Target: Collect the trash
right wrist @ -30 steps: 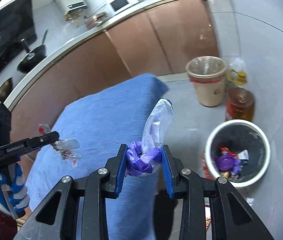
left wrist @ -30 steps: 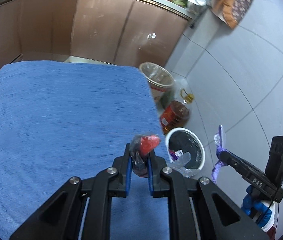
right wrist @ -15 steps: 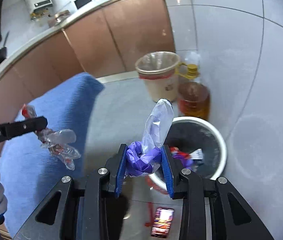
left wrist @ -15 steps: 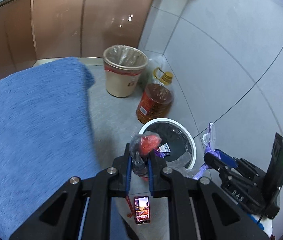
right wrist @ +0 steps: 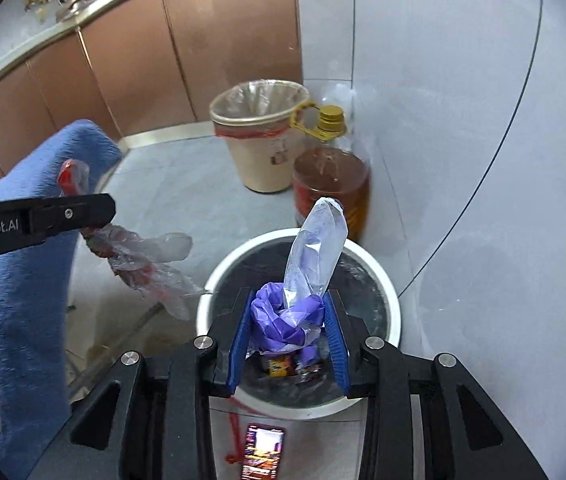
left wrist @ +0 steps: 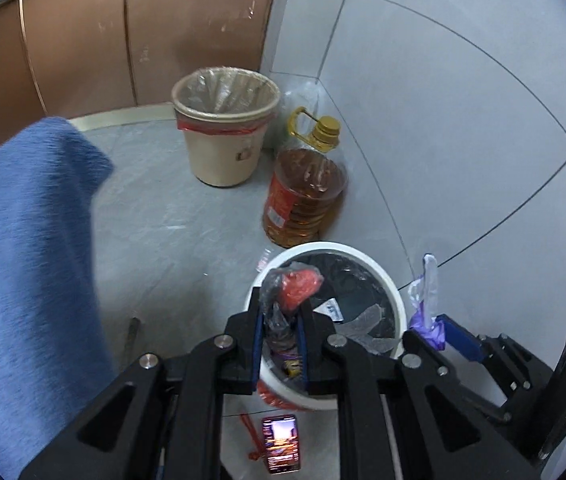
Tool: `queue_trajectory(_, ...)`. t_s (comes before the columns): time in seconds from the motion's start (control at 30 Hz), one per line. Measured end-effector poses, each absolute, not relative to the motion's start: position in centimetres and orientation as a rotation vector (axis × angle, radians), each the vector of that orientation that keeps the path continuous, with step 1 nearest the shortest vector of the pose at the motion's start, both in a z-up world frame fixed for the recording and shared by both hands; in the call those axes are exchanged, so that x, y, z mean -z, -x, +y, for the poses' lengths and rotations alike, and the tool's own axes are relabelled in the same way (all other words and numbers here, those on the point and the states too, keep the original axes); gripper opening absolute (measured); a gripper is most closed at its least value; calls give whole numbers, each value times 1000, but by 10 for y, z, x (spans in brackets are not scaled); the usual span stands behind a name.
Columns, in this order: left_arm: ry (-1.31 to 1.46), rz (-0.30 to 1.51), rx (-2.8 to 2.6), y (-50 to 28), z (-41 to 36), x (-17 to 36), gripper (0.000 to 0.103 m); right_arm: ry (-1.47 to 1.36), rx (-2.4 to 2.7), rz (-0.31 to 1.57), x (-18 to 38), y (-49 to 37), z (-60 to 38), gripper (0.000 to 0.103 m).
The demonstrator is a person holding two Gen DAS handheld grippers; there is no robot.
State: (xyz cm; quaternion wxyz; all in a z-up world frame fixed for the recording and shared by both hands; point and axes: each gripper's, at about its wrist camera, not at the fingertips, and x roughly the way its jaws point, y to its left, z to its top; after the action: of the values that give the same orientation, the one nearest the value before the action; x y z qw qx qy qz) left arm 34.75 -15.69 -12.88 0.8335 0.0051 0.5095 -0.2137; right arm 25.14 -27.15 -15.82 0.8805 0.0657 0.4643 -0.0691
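Trash: we held a red wrapper (left wrist: 297, 285) in the left hand-held gripper (left wrist: 281, 322) and purple plastic (right wrist: 289, 318) in the right hand-held gripper (right wrist: 289, 330), both clamped, above the white bin (right wrist: 393, 312). Drop step; next, we judged, open over its mouth.

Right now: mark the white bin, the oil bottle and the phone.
white bin (right wrist: 393, 312), right wrist view, right rim.
oil bottle (left wrist: 303, 196), left wrist view, middle of the body.
phone (right wrist: 261, 454), right wrist view, screen.
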Motion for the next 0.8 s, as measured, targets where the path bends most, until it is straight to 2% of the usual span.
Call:
queue_trajectory(0.03,-1,1087,463,-351,-161,132,18,-129,156,970,160,-253,-273,37)
queue_trajectory(0.13,15,1095,483,-354,-169,137,39,-131,167,969,161,-251,-275,48)
queue_trajectory(0.17,22,1093,490,-354,-170,138,42,-126,169,968,161,-251,-275,50)
queue_trajectory(0.4,34,1080,527,-342,-167,131,43,-121,189,958,155,-237,-274,52)
queue_trajectory(0.8,50,924,482,-273,-99,59,44,-148,132,852,98,-192,-232,55)
